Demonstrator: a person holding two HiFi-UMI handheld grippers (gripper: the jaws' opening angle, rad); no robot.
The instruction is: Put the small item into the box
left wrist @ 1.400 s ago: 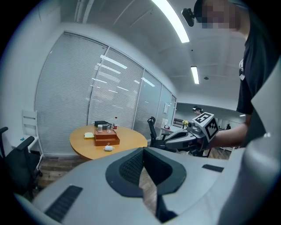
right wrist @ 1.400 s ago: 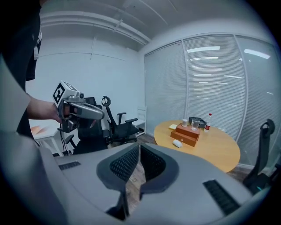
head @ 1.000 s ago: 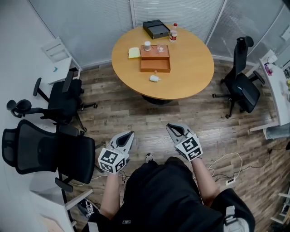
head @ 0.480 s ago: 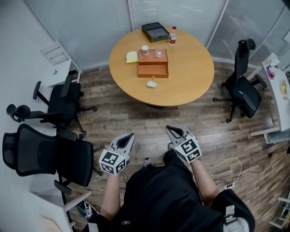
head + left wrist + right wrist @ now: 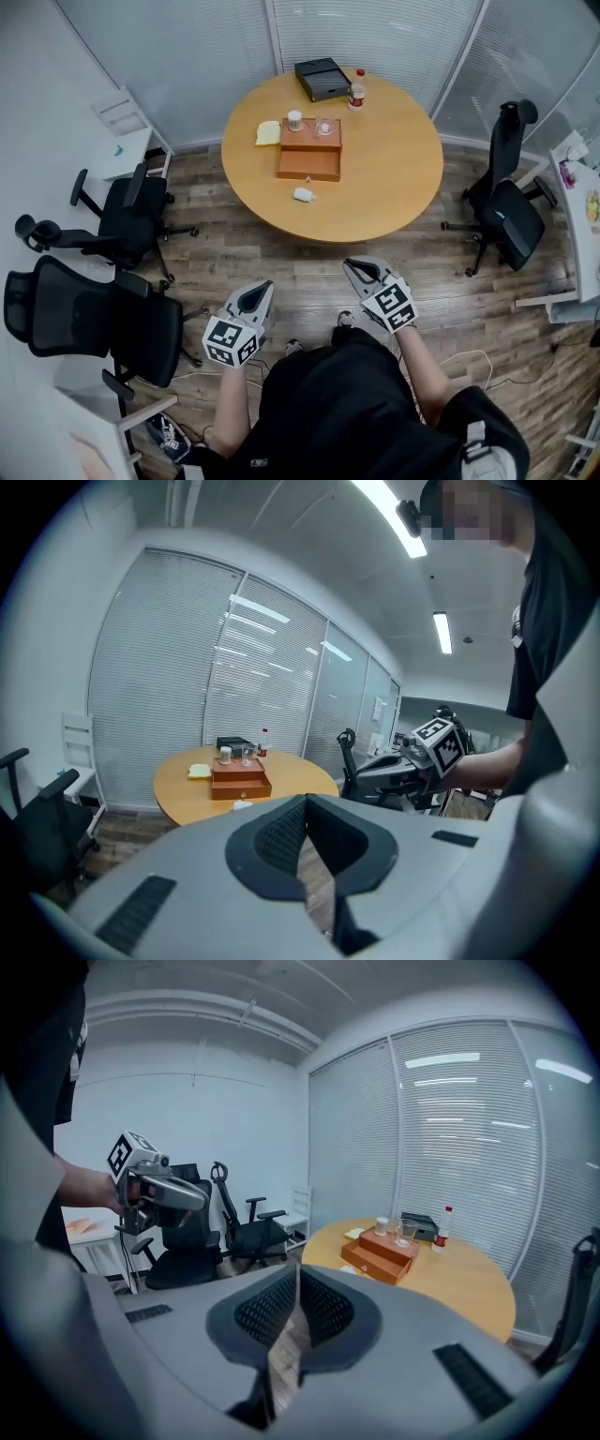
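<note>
Meanwhile, a person stands on the wooden floor well short of the box, a tool in each hand. The left tool and the right tool both have their jaws drawn together on nothing. The small item, white, lies on the round table just in front of the box, on the person's side of it and apart from it. A white cup and a glass stand on top of the box, and a yellow pad lies just to its left. A black case and a bottle sit behind it.

The hazards look plain enough. The item is light and lies between the box and the table's near edge. A tool arriving with its jaws closed would likely nudge it toward that edge instead of taking it. The box's drawer appears shut, though that is hard to confirm from this far. Pulling it open sharply could shake the cup and glass above. On the walk to the box, loose cables on the floor could catch a foot.
</note>
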